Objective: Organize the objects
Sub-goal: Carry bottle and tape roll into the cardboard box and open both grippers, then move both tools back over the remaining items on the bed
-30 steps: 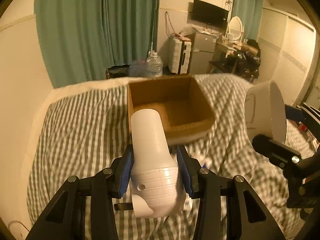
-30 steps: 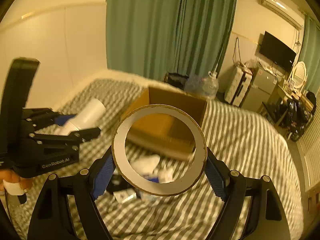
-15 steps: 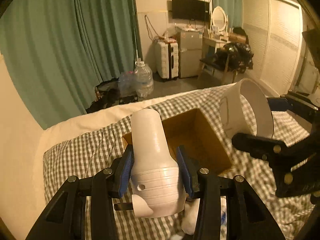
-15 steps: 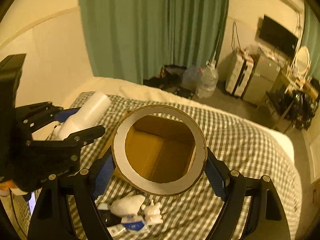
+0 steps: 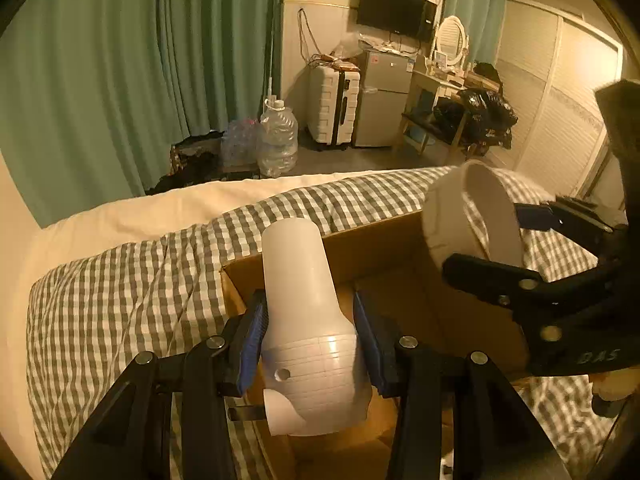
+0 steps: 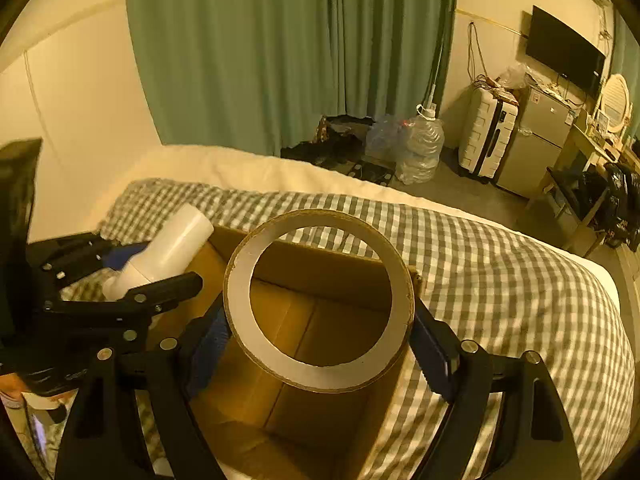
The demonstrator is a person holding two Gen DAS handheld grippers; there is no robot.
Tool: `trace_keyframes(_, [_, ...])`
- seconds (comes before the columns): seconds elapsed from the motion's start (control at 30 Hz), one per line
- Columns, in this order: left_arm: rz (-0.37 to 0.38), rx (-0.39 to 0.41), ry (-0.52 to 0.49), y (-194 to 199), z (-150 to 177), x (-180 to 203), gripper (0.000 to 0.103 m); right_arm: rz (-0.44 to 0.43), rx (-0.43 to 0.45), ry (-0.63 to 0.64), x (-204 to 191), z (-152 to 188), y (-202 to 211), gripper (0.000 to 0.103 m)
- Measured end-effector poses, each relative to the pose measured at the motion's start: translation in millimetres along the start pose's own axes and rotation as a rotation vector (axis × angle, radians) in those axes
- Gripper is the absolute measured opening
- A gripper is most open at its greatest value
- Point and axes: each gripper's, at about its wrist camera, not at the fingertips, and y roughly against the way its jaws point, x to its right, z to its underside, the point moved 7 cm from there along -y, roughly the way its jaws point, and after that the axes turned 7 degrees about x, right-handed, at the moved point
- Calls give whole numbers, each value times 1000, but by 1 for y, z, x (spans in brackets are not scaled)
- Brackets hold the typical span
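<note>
- Both of your tools have come forward over the cardboard box (image 6: 304, 320); a second ago it lay well ahead of them on the checked bed cover (image 6: 500, 280), and now its open mouth sits directly beneath both loads.
- Your left tool (image 5: 310, 320) is clamped on the white bottle (image 5: 308, 320), blue pads pressed to either side of its waist. The bottle's narrow end points ahead of the tool, over the near-left corner of the box.
- Your right tool (image 6: 320, 332) is gripping the wide tape ring (image 6: 320, 300) across its outer wall, one blue pad on each side. Through the ring's hole you look straight onto the brown floor of the box.
- In the left wrist view the ring hangs ahead and to the right of the left tool, above the far right part of the box. The two tools are near each other but apart.
- The loose small items that showed below the ring half a second ago have left the right wrist view, so you have carried past them.
- My reading: the carry is nearly done and the release is what remains for these two things. Lower each one closer to the box floor before you let go; the ring looks likely to roll if dropped on its edge.
- The box appears empty inside, so there is room for both.
</note>
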Motion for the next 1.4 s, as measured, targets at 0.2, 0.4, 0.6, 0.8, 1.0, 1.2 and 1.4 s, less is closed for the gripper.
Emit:
trace_keyframes(0.2, [23,-35,-12,-31,14,6,44,-1,-34,5,-3,11,-31,82])
trace_keyframes(0.4, [46,-41,-19,-45,22,8,44,-14,-54,-2,-3,18,-45,83])
trace_keyframes(0.6, [29,-53,-9,-41,26,7,56,-39,-87,-53,0,21,-46,92])
trace_keyframes(0.8, [-4,-12,0,-20,16,8,88,-19,-61,-84,8,11,-27,101])
trace_keyframes(1.0, [-52,20,12,27,-2,7,96,19,-12,-88,9,-7,20,102])
trace_keyframes(1.2, [-78,97,5,93,-26,16,101,73,57,-73,8,-24,90,102])
trace_keyframes(1.4, [-106,166,-19,159,-43,33,103,109,120,-52,2,-33,163,102])
